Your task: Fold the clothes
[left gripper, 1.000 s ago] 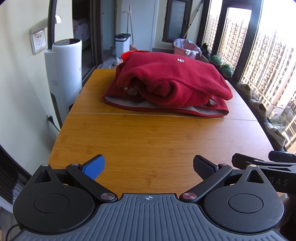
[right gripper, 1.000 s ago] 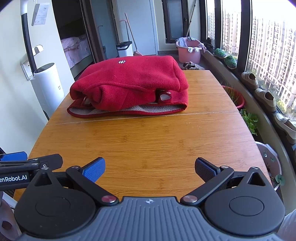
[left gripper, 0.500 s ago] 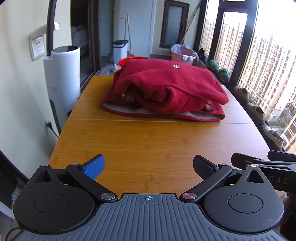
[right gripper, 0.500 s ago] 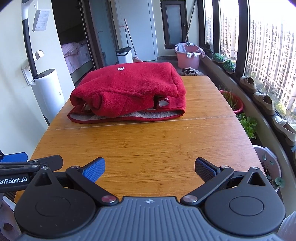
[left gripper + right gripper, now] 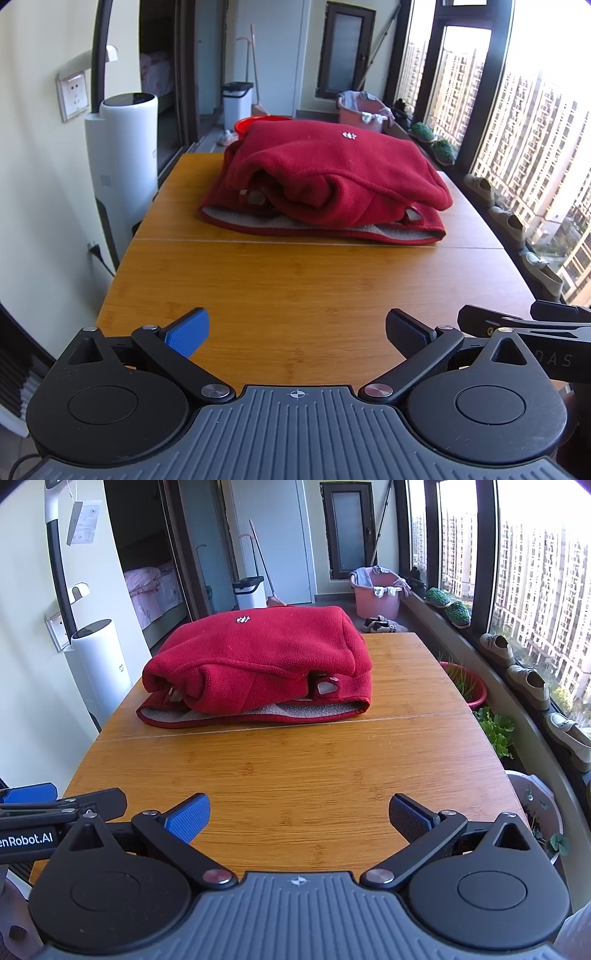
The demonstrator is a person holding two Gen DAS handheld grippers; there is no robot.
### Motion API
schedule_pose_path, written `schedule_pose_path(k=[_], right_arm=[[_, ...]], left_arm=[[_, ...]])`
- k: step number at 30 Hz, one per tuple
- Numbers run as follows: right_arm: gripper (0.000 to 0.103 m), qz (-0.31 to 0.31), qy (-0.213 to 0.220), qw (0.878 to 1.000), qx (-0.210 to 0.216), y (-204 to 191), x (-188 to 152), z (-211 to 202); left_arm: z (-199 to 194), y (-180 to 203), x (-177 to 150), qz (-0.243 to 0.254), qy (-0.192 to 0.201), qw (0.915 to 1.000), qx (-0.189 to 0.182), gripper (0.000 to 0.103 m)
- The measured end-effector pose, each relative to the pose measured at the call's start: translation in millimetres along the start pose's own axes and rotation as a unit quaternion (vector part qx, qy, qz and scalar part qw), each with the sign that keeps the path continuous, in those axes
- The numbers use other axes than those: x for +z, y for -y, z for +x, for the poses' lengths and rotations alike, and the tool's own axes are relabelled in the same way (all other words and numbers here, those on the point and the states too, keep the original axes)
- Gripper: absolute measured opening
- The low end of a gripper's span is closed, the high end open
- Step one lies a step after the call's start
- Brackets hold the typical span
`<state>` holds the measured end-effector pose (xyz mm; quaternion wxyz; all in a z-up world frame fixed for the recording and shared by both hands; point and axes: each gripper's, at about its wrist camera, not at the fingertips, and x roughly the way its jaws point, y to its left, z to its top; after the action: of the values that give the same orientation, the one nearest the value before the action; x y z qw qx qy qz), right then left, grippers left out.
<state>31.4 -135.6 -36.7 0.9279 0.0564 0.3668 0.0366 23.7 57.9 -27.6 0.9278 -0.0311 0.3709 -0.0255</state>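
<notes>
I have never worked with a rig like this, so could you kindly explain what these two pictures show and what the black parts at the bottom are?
There is no robot arm here: a person holds a two-finger gripper in each hand, and each gripper carries a wide-angle camera looking forward along its fingers. One picture comes from the left gripper, the other from the right gripper; the black parts at the bottom are the grippers' own bodies and fingers. Both stand open and hold nothing. They hover over the near edge of a wooden table. On its far half lies a red fleece garment, already folded into a bundle, untouched by either gripper. Each camera also catches the other gripper at its edge.
</notes>
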Motion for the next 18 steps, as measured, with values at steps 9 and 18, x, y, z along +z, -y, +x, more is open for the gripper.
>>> schedule_pose_path(k=[9,18], right_arm=[[0.103,0.001,-0.002,1.000,0.002,-0.6,-0.6,1.7],[0.103,0.000,-0.004,1.000,0.005,1.5,0.1,6.2]], left_arm=[[0.7,-1.3,-1.0,-0.002,0.000,1.0000,-0.004,0.103],[4.4,-6.2,-2.3,-0.012,0.013,0.9995,-0.025,0.103]])
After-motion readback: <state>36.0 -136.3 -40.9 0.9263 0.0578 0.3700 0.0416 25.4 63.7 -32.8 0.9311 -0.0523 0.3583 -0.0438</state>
